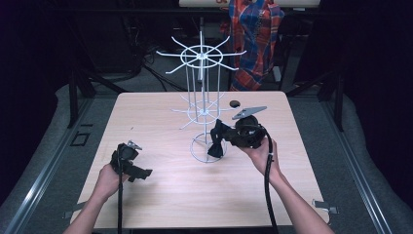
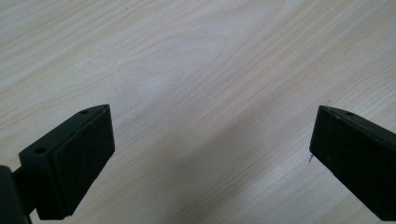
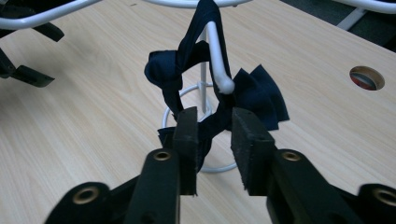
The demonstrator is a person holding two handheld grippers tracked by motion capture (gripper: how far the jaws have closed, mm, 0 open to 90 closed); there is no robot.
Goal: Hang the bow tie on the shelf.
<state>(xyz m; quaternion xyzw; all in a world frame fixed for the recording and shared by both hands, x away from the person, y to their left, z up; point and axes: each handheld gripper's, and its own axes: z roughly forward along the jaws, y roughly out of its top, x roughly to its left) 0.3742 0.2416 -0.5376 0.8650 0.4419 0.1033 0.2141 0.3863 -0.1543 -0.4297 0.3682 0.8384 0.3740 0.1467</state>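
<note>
A white wire rack (image 1: 201,53) with hooked arms stands at the middle of the wooden table (image 1: 160,195). A dark navy bow tie (image 1: 216,140) hangs by its strap from one low hook (image 3: 219,56); its fabric (image 3: 261,95) droops beside the rack's base ring. My right gripper (image 1: 225,132) points at it from the right. In the right gripper view its jaws (image 3: 214,116) stand a little apart, with the strap loose between the pads. My left gripper (image 1: 143,173) rests low at the front left, wide open (image 2: 212,116) over bare wood with nothing in it.
A round hole (image 1: 234,103) is cut in the table behind the rack. A plaid cloth (image 1: 255,34) hangs beyond the far edge. Upper rack arms (image 3: 46,16) spread above my right gripper. Dark floor and stands surround the table.
</note>
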